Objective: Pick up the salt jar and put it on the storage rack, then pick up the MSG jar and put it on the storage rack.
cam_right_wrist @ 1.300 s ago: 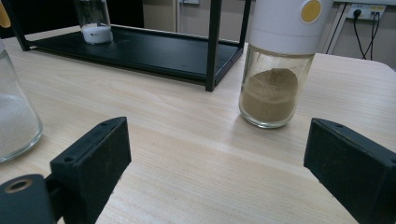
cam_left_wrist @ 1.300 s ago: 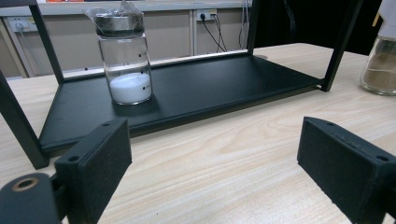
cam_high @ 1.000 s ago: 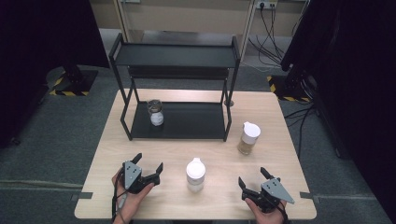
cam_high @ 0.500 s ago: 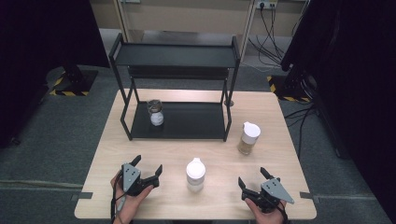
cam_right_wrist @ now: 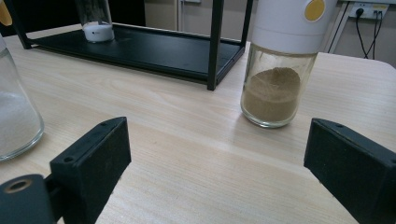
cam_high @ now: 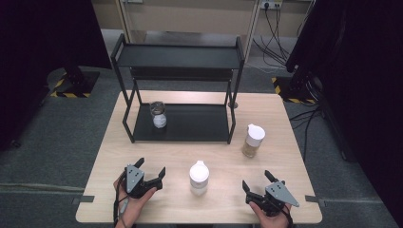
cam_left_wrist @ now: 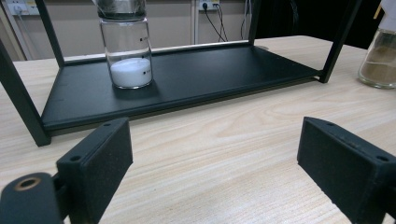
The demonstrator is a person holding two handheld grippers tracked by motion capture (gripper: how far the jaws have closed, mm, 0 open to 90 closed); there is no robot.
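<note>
A black two-tier rack (cam_high: 180, 124) stands at the back of the wooden table (cam_high: 142, 147). On its lower shelf, at the left, a clear jar with white powder (cam_high: 158, 115) (cam_left_wrist: 126, 46) (cam_right_wrist: 95, 21) stands upright. A white-capped jar of brown powder (cam_high: 252, 140) (cam_right_wrist: 280, 70) (cam_left_wrist: 379, 56) stands right of the rack. A white-capped jar of white grains (cam_high: 198, 177) (cam_right_wrist: 14, 112) stands near the front middle. My left gripper (cam_high: 151, 169) (cam_left_wrist: 212, 168) rests open at the front left, empty. My right gripper (cam_high: 256, 182) (cam_right_wrist: 215, 172) rests open at the front right, empty.
The rack's top shelf (cam_high: 178, 57) is bare. Dark curtains (cam_high: 361, 71) hang at both sides of the table, and cables (cam_high: 275, 23) run to wall sockets behind it. Yellow-black striped bases (cam_high: 71, 88) sit on the floor beside the table's back corners.
</note>
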